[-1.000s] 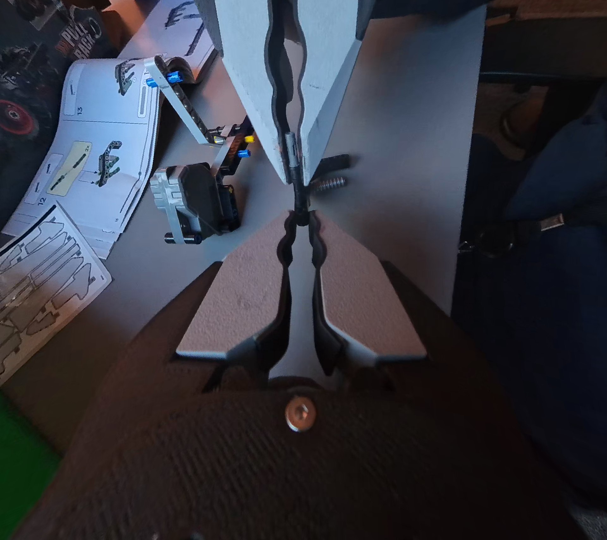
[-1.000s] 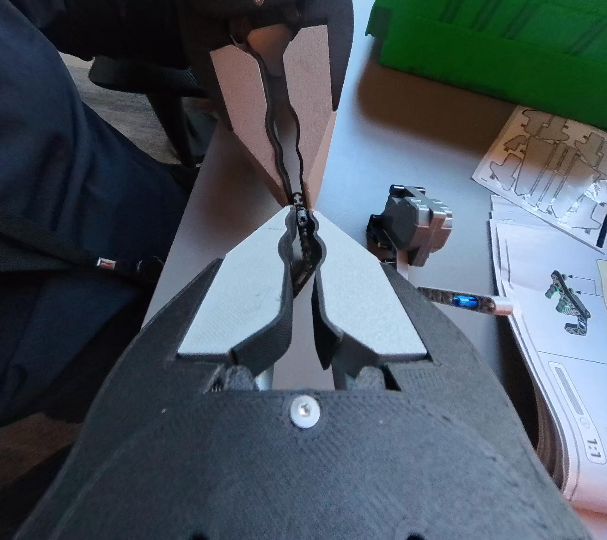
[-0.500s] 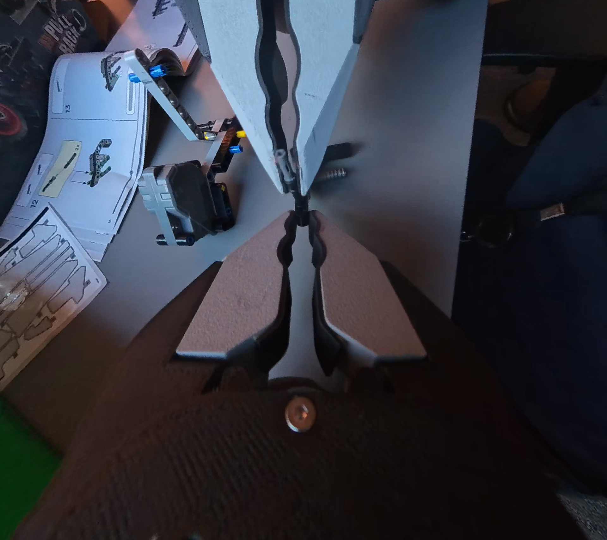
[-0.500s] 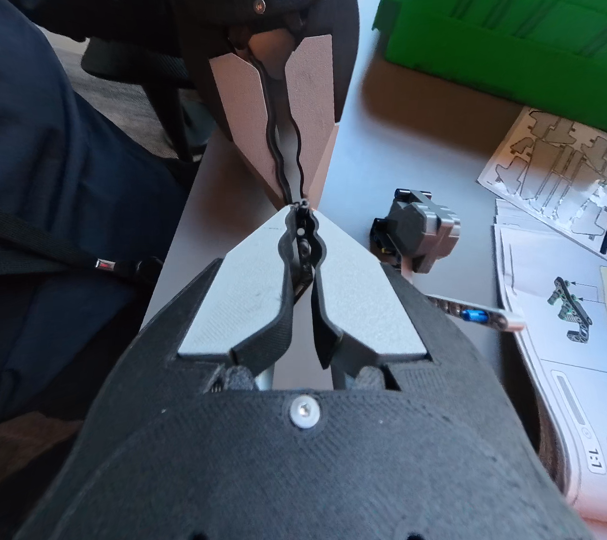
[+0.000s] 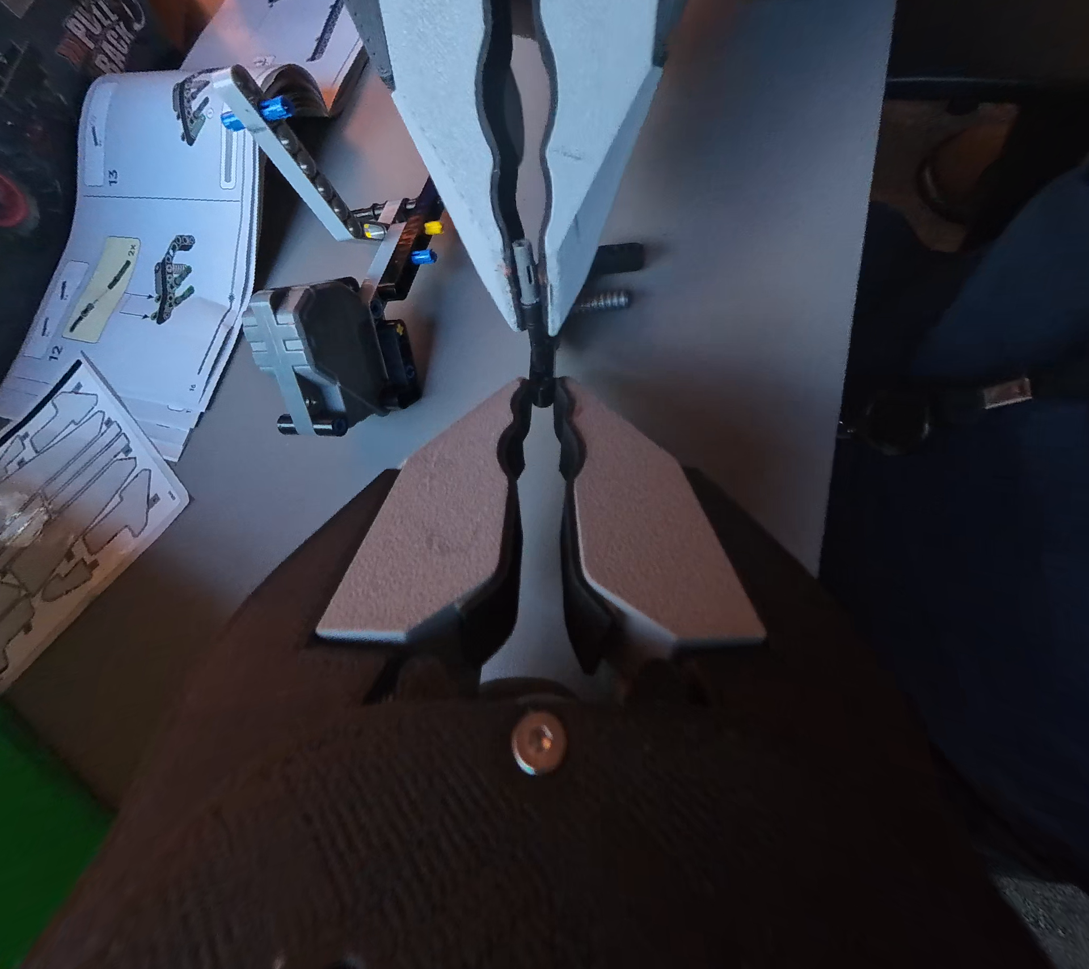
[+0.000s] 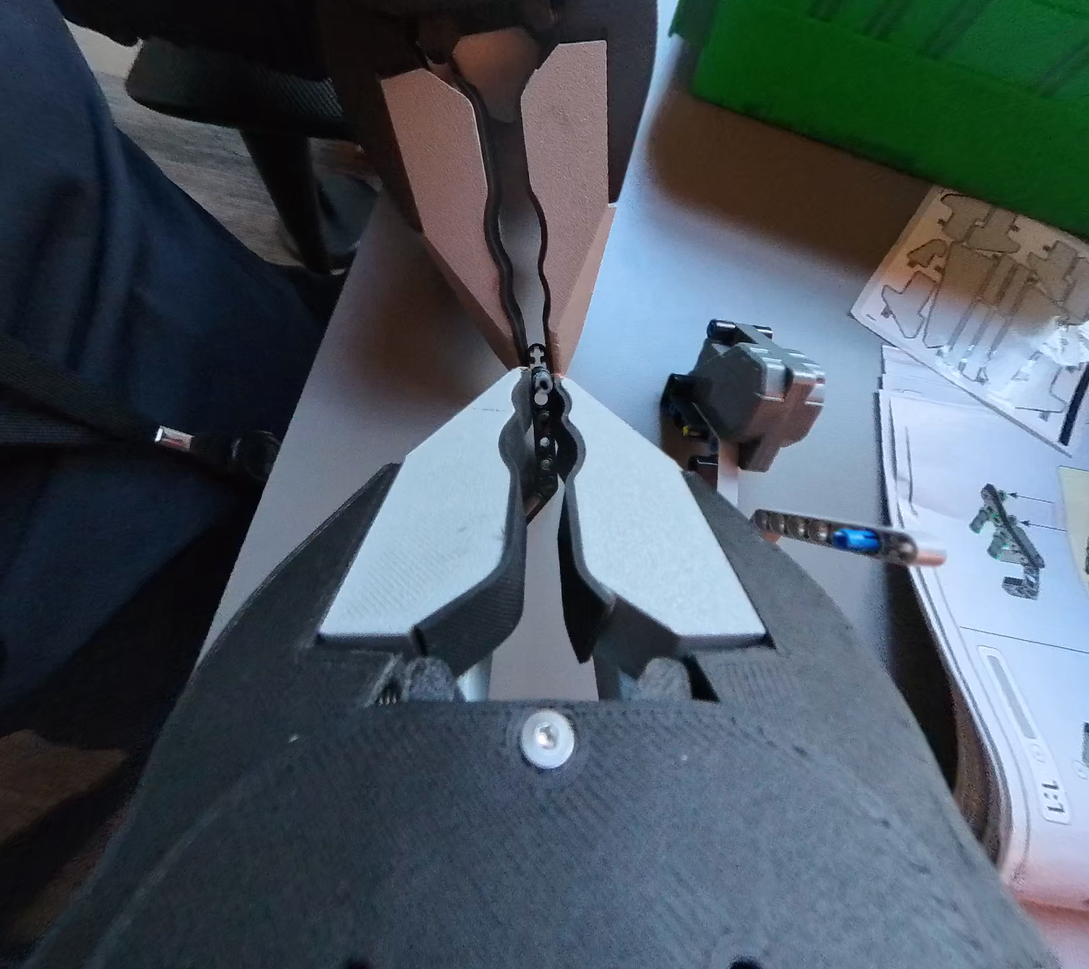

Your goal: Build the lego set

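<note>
My left gripper (image 5: 541, 394) is shut on a short black axle (image 5: 541, 369) that sticks out past its tips. My right gripper (image 6: 539, 381) is shut on a thin black beam (image 6: 545, 440) with holes, with a grey pin (image 5: 524, 275) at its end. The two grippers meet tip to tip above the grey table (image 5: 736, 234). The axle's cross-shaped end (image 6: 536, 353) touches the end of the beam. The right gripper (image 5: 533, 319) comes in from the top of the left wrist view, and the left gripper (image 6: 533, 348) from the top of the right wrist view.
A partial build lies on the table: a grey and black motor block (image 5: 318, 351) (image 6: 754, 393) with a grey beam holding a blue pin (image 5: 294, 157) (image 6: 848, 537). Nearby are the instruction booklet (image 5: 135, 257), a sticker sheet (image 6: 990, 281), a green bin (image 6: 913, 27), and loose small parts (image 5: 607, 301). The table edge (image 5: 848, 410) and a person's legs are close. My left and right fingertips are right by each other.
The grippers stay tip to tip, both still shut on their parts. The left gripper looks slightly closer in the right wrist view. The grey pin, tilted half a second ago, is straight again.
</note>
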The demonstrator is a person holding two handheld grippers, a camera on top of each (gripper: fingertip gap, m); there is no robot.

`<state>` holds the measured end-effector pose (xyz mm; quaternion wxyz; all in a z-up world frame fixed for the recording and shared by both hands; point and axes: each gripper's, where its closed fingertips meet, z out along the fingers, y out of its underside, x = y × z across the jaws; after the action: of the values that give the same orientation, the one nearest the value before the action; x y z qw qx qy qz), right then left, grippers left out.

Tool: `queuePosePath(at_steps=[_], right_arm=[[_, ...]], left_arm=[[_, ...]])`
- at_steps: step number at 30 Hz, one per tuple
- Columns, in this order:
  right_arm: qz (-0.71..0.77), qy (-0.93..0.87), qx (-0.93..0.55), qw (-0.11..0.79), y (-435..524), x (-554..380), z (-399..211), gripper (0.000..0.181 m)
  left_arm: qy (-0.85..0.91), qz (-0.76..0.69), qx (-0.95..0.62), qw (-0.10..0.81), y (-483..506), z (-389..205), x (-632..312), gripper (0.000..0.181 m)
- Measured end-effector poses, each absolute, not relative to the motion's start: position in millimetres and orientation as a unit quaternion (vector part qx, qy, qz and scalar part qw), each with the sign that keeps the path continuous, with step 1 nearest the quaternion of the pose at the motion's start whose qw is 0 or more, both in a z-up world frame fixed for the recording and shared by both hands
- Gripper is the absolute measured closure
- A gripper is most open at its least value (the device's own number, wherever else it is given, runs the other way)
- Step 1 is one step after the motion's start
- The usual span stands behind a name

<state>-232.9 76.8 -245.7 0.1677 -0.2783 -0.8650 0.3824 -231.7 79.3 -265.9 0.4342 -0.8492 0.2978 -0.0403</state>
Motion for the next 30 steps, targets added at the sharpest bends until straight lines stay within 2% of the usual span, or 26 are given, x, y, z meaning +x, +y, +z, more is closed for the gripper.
queuePosePath(at_steps=[1, 13, 17, 20, 30], right_arm=[[0.375, -0.868, -0.274, 0.176, 76, -234, -247, 0.178], [0.378, -0.868, -0.286, 0.149, 72, -236, -255, 0.179], [0.413, -0.850, -0.297, 0.134, 74, -234, -246, 0.178], [0.438, -0.835, -0.288, 0.166, 75, -235, -230, 0.172], [0.370, -0.869, -0.266, 0.192, 77, -235, -245, 0.179]], left_arm=[[0.297, -0.038, -0.852, 0.430, 79, -267, -232, 0.178], [0.302, -0.036, -0.855, 0.419, 79, -271, -232, 0.178], [0.292, -0.050, -0.846, 0.443, 82, -264, -231, 0.177], [0.282, -0.068, -0.845, 0.449, 82, -260, -232, 0.177], [0.283, -0.058, -0.844, 0.451, 82, -260, -232, 0.177]])
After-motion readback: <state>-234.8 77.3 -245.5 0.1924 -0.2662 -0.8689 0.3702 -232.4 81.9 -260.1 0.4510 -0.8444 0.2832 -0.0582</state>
